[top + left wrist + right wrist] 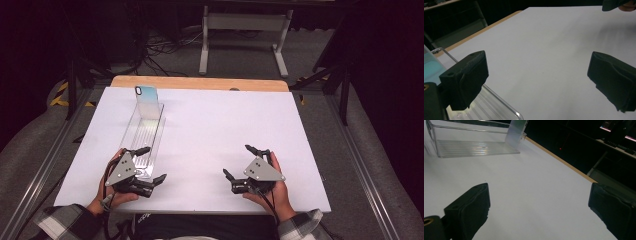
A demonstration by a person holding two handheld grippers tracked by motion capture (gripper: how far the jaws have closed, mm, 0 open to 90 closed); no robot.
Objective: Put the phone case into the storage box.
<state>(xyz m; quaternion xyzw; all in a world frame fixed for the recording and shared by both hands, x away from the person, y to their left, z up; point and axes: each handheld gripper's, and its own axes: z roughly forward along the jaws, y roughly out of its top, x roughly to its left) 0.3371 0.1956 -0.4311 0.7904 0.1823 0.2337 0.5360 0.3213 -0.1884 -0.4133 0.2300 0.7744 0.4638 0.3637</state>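
A long clear plastic tray [145,131] lies on the left of the white table. A phone [148,101] with a pale blue-green back stands upright at the tray's far end. My left gripper [151,164] is open at the tray's near end, one jaw above the tray's corner, nothing between the jaws. In the left gripper view the left gripper [539,80] stands wide apart over bare table, with the tray [494,105] under its left jaw. My right gripper [240,161] is open on the right near the front edge. The right gripper [539,207] faces the tray [474,146] and the phone [516,131] from afar.
The white sheet [225,125] covers the table, with a wooden strip [200,83] bare along the far edge. Beyond it are a grey floor, cables and a white table frame [245,30]. Metal rails run along both sides of the table.
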